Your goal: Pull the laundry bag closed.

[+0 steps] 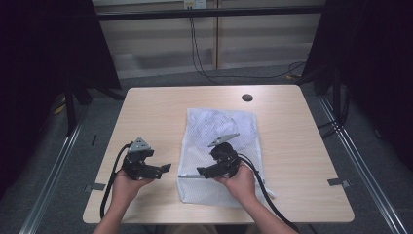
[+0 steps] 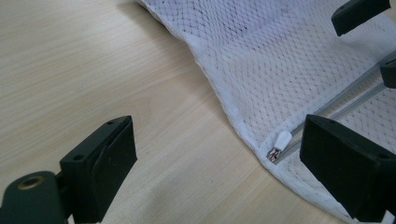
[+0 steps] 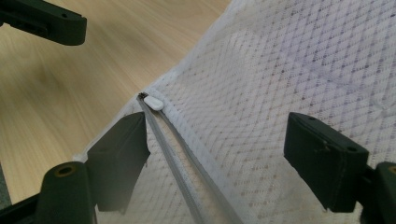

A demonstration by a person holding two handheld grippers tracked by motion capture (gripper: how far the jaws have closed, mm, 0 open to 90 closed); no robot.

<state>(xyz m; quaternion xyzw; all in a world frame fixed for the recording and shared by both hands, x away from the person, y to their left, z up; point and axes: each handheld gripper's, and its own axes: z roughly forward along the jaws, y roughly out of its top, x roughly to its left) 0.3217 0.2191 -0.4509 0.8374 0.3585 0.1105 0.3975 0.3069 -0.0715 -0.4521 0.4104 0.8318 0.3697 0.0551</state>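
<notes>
Right hand-held gripper (image 3: 215, 154), jaws apart, straddles mesh bag's (image 3: 289, 70) zipper (image 3: 180, 163).

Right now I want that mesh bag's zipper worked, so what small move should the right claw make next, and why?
Probably ease the right claw forward toward the white zipper pull and close on it. Its jaws stand open over the mesh bag, holding nothing, and the pull lies just ahead at the bag's corner, at the zipper's end. The left claw is open beside that corner, over the table.
</notes>
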